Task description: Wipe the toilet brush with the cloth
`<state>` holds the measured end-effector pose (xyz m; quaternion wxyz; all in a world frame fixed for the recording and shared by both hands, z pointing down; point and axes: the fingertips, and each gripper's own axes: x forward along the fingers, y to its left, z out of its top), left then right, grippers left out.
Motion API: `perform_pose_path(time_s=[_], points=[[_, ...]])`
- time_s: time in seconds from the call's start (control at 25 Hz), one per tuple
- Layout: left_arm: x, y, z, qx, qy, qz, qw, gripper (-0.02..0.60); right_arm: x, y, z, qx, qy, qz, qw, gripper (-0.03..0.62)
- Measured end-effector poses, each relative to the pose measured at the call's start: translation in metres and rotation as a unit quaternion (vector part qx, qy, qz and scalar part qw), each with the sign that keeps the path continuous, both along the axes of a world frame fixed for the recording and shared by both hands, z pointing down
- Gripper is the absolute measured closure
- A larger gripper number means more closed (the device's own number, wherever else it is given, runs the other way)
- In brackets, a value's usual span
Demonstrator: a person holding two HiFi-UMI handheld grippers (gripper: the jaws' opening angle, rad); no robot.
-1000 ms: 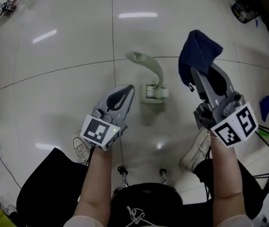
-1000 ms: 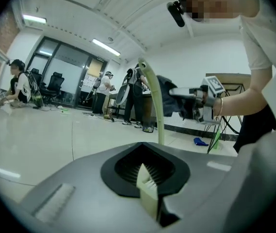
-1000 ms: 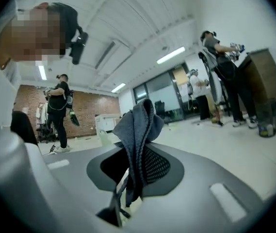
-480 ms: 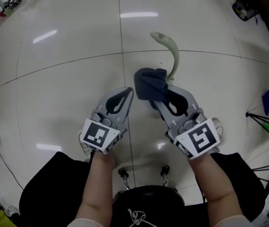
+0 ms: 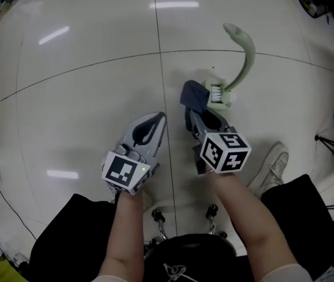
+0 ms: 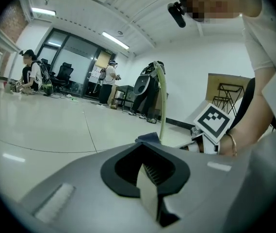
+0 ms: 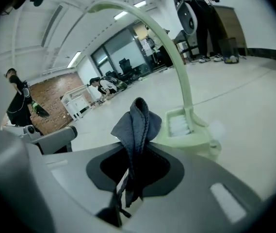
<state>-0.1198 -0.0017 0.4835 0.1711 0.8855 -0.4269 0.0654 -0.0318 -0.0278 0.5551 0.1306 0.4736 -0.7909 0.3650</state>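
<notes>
The right gripper [image 7: 127, 182] pinches the cloth [image 7: 137, 125], and the brush [image 5: 221, 93] stands just in front. It should press the cloth on and rub slowly. The left gripper [image 5: 158, 121] is squeezed together, empty.

The head view looks steeply down from above the person, taking in both grippers over the floor [image 5: 67, 69]. The left gripper view rides close behind the left gripper [image 5: 158, 117], low, looking level along the floor. The right gripper view rides likewise behind the right gripper [image 5: 199, 117]. All three views share the toilet brush [image 5: 219, 97] and the cloth [image 5: 193, 94], right at the right gripper's claw.
</notes>
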Motion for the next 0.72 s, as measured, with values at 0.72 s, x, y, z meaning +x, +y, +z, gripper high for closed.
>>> perform_pose_path(time_s=[0.72], points=[[0.009, 0.002, 0.004, -0.001, 0.015, 0.021, 0.9997, 0.575, -0.003, 0.029, 0.040, -0.149, -0.062, 0.091, 0.983, 0.522]])
